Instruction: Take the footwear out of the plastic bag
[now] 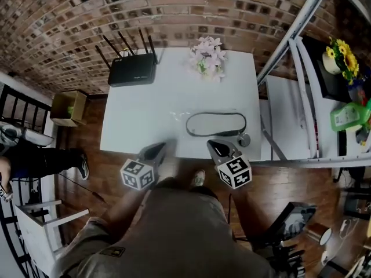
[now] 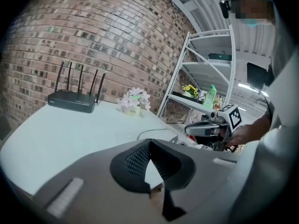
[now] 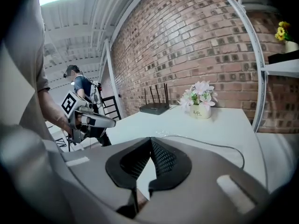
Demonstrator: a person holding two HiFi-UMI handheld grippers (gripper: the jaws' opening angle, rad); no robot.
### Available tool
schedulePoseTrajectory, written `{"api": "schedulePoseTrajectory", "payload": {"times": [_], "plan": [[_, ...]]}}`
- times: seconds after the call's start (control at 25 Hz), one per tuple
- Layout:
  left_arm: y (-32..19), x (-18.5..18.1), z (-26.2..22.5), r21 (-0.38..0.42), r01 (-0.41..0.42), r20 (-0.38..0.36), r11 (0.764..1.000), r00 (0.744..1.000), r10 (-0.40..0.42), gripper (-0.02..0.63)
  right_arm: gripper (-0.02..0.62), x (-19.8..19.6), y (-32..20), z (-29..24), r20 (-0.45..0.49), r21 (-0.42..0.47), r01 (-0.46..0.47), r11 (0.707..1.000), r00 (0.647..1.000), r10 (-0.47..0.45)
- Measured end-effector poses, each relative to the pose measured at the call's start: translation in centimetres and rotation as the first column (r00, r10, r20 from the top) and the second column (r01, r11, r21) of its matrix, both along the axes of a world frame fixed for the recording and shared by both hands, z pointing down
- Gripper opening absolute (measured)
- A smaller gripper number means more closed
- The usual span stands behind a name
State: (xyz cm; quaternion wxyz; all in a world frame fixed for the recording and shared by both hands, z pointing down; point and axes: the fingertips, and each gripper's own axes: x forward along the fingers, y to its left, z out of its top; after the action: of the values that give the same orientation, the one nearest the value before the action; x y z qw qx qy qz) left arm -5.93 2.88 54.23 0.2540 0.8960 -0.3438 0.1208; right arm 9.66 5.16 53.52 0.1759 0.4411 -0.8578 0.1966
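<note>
Both claws are pressed together with nothing between them: the left claw (image 1: pixel 159 148) and right claw (image 1: pixel 216 146) hang side by side over the near edge of the white worktop (image 1: pixel 145 114), tips aimed at it. Just beyond them lies a thin dark loop (image 1: pixel 215 113), its long axis running left to right across the head view, with a small grey round piece (image 1: pixel 244 139) at its near right end. Crinkled clear film (image 1: pixel 179 116) glints at the loop's left end; this seems to be the bag, but no footwear can be made out in or beside it. Farther back stand a black router (image 1: pixel 133 69) on the left and a pot of pale flowers (image 1: pixel 207 55) on the right. Only the head view shows the loop whole. The left gripper view alone shows the white shelf (image 2: pixel 205 73) with a green bottle (image 2: pixel 210 96) side on. The right gripper view alone shows a second person (image 3: pixel 84 90) standing beyond the worktop.
</note>
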Motion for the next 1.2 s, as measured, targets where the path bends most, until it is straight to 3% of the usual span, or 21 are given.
{"api": "schedulePoseTrajectory", "payload": {"times": [0.2, 0.48, 0.84, 0.92, 1.0, 1.2], "plan": [[-1.2, 0.0, 1.1, -0.030, -0.004, 0.011, 1.000, 1.000, 0.005, 0.002, 0.014, 0.2, -1.4, 1.1, -0.022, -0.035, 0.015, 0.999, 1.000, -0.016], [-4.5, 0.7, 3.4, -0.068, -0.066, -0.013, 0.995, 0.998, 0.066, 0.002, 0.014, 0.7, -4.3, 2.0, -0.124, -0.065, -0.004, 0.998, 0.992, -0.004], [-6.6, 1.8, 6.2, -0.121, -0.157, 0.006, 0.980, 0.987, 0.159, 0.002, 0.015, 1.6, -6.3, 3.6, -0.289, -0.136, 0.068, 0.988, 0.952, -0.105], [-6.8, 2.0, 6.8, -0.130, -0.162, 0.019, 0.978, 0.986, 0.166, 0.002, 0.017, 1.9, -6.6, 4.1, -0.319, -0.153, 0.107, 0.982, 0.936, -0.152], [-7.1, 2.3, 7.2, -0.131, -0.165, 0.035, 0.978, 0.985, 0.171, 0.002, 0.062, 2.2, -6.8, 4.7, -0.350, -0.181, 0.161, 0.970, 0.911, -0.217], [-7.2, 2.9, 8.1, -0.136, -0.186, 0.073, 0.973, 0.978, 0.197, 0.002, 0.166, 2.5, -6.8, 7.0, -0.393, -0.280, 0.311, 0.908, 0.826, -0.404]]}}
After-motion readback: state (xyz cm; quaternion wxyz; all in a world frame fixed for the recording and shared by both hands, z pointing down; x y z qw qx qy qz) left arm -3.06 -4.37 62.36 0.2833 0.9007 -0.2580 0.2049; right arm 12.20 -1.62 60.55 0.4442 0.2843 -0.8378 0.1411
